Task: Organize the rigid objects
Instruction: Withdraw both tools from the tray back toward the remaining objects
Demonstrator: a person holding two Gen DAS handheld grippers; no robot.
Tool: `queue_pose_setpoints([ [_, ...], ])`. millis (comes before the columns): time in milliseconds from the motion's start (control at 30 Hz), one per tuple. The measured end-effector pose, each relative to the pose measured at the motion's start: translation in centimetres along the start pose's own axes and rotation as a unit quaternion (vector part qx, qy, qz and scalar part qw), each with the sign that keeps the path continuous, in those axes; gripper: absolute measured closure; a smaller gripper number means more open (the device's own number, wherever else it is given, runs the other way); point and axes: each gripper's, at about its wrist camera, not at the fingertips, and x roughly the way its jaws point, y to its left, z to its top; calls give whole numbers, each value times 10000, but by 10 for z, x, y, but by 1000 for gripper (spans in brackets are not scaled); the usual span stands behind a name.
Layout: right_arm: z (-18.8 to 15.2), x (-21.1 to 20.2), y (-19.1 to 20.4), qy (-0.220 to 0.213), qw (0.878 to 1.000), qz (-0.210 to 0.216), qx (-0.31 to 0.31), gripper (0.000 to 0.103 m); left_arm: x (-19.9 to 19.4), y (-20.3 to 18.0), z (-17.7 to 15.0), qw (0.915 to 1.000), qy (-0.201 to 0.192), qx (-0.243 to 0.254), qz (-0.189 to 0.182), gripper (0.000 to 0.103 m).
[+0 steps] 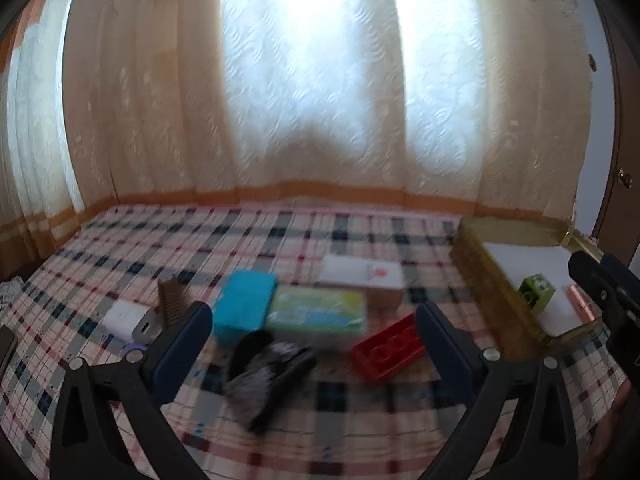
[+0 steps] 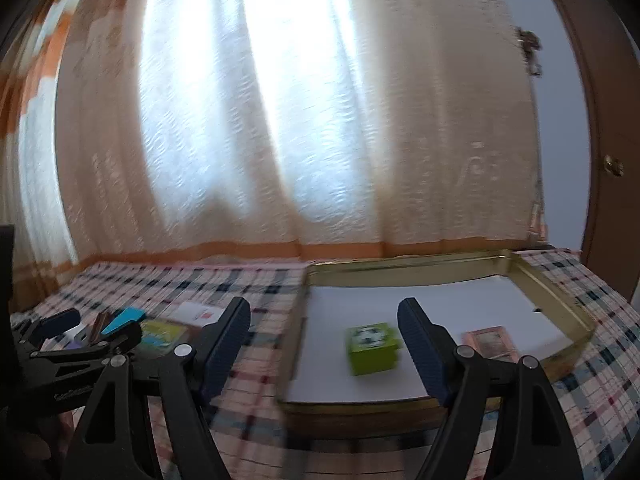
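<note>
My left gripper is open and empty above a black and grey fuzzy object on the plaid cloth. Around it lie a teal box, a green pack, a red brick, a white box, a white charger and a brown comb. My right gripper is open and empty over the near edge of a gold tin tray. In the tray lie a green cube and a pink box. The tray also shows in the left wrist view.
The plaid cloth covers the whole surface up to a curtain at the back. A brown door stands at the right. The left gripper shows at the left of the right wrist view, over the loose objects.
</note>
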Motion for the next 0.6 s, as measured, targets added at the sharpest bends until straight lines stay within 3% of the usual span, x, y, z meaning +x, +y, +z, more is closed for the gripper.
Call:
queue_pose_setpoints([
  [233, -4, 22, 43, 548, 9977, 329, -239, 25, 22, 31, -5, 9969, 715, -275, -167, 1],
  [600, -10, 45, 73, 1181, 9886, 824, -441, 25, 39, 43, -12, 9909, 1286, -231, -315, 1],
])
